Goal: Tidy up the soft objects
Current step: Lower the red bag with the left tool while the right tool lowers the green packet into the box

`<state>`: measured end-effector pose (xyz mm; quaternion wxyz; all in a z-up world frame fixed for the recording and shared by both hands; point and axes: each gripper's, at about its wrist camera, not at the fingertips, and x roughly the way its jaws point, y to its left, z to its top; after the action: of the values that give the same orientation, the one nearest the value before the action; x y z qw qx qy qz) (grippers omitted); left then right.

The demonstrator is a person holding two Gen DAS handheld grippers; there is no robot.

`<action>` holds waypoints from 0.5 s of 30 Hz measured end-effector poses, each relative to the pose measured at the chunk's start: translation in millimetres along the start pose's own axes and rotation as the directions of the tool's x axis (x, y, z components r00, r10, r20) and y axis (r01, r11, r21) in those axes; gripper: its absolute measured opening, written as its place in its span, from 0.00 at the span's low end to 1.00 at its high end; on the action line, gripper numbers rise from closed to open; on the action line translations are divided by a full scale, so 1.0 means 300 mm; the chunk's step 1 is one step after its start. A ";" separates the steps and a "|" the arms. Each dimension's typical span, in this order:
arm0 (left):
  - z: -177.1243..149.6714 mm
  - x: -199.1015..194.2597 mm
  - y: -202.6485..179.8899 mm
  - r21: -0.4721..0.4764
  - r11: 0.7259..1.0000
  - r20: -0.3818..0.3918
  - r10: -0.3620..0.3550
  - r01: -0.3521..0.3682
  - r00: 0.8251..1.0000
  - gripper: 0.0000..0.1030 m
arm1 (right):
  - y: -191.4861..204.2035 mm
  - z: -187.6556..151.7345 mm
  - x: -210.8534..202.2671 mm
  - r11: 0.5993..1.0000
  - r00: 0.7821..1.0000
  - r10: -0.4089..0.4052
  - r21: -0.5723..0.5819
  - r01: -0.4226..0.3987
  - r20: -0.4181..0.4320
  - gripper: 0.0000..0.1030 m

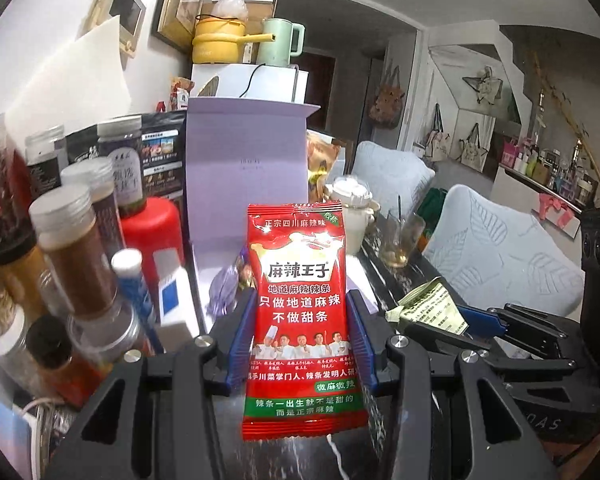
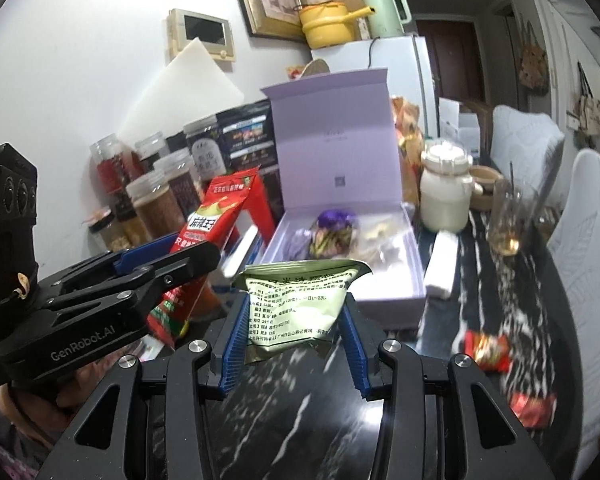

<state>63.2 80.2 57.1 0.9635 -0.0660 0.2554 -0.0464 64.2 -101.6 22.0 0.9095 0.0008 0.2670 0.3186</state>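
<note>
The left gripper (image 1: 300, 320) clamped a red snack packet (image 1: 300, 312) upright, its long axis vertical, above the dark table (image 2: 300, 420). The right gripper (image 2: 296, 316) pinched a green sachet (image 2: 296, 300), tilted, just before the open lilac box (image 2: 340, 152).

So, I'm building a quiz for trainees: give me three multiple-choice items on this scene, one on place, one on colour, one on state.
1. Where is the purple-wrapped snack?
A. inside the lilac box
B. on the chair
C. in the glass

2. What colour is the packet in the left tool?
A. blue
B. red
C. white

3. How is the box's lid?
A. shut
B. taken off, lying flat
C. open, standing upright

Key: A, it lies on the box floor; B, the wrapper is red with white print; C, the lid rises behind the tray.
</note>
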 end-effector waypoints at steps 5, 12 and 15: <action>0.050 0.054 -0.001 0.002 1.000 0.018 0.019 -0.019 1.000 0.43 | -0.039 0.067 0.018 1.000 1.000 -0.005 -0.022 0.005 0.028 0.42; 0.117 0.128 0.004 0.004 1.000 0.043 0.028 -0.028 0.999 0.43 | -0.089 0.148 0.066 0.999 0.999 -0.015 -0.047 0.017 0.046 0.42; 0.145 0.161 0.010 0.007 0.999 0.054 0.030 -0.031 0.998 0.43 | -0.110 0.184 0.094 0.998 0.998 -0.019 -0.055 0.022 0.057 0.42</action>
<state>126.6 81.8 70.6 0.9708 -0.0595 0.2302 -0.0308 128.6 -102.0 49.9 0.9196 -0.0181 0.2324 0.3162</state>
